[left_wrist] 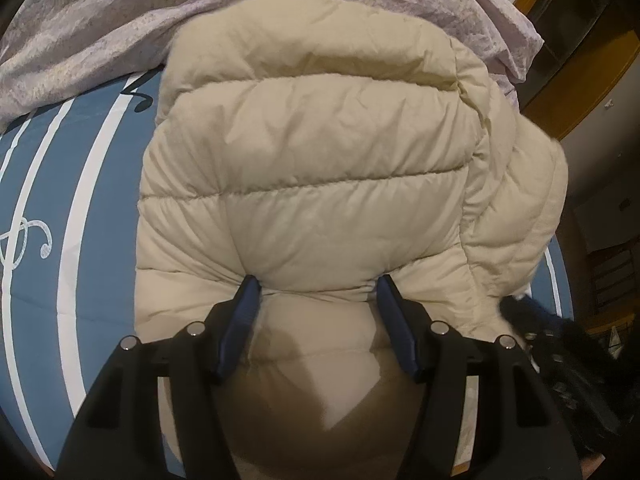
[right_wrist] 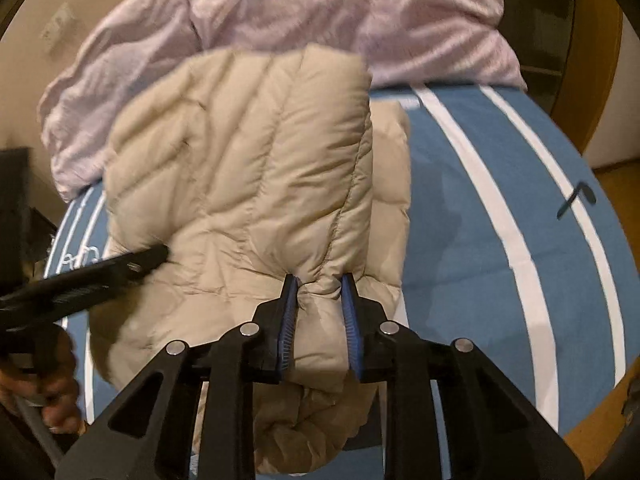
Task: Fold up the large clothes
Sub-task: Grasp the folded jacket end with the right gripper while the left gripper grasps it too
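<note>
Right wrist view: the jacket lies on the bed, and the right gripper pinches its edge while the left gripper clamps a puffy bunch. Mid-fold, I'd say (half lifted); next, carry both corners across evenly.

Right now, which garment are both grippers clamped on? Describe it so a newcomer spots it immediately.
Start from the blue bedsheet with white stripes. On it lies the puffer jacket, pinched by the left gripper and right gripper. Unlike the crumpled lilac duvet behind, it is cream-beige and quilted in puffy stitched bands.
</note>
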The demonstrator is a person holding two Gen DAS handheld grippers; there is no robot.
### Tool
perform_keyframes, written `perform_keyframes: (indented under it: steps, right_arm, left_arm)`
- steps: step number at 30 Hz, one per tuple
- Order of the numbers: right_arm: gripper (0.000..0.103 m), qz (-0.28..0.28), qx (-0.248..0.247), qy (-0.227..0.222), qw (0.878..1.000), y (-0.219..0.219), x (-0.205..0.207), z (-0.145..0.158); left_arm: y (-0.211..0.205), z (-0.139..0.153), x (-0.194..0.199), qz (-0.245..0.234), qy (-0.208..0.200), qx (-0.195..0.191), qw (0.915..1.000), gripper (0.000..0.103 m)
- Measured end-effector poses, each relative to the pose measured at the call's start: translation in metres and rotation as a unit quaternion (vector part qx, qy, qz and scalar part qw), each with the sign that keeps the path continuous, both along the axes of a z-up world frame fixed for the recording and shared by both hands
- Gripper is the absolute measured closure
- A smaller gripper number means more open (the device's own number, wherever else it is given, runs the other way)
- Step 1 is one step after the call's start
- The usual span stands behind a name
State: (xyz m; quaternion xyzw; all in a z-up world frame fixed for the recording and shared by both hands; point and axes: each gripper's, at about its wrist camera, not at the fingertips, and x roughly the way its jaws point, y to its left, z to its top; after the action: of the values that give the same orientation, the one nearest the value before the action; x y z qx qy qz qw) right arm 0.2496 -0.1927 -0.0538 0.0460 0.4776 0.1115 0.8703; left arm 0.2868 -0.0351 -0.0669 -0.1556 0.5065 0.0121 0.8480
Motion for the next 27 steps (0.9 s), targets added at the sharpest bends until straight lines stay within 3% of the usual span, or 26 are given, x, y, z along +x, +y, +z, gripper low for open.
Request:
perform_keyframes:
  steps: [10, 18, 27]
  right_arm:
    - [0.079, -0.014, -0.02, 0.028, 0.999, 0.001, 0.016, -0.024]
    - [0.079, -0.028, -0.01, 0.046, 0.999, -0.002, 0.025, -0.038]
    - [0.079, -0.036, -0.006, 0.053, 0.998, -0.005, 0.033, -0.043]
  left_arm:
    - [0.019, 0.022, -0.008, 0.002, -0.022, 0.01, 0.9997, 0.043]
    - [0.04, 0.045, 0.011, 0.025, -0.045, 0.042, 0.9978, 0.043]
    - [0.05, 0.036, 0.04, 0.036, -0.033, 0.076, 0.9959, 0.042]
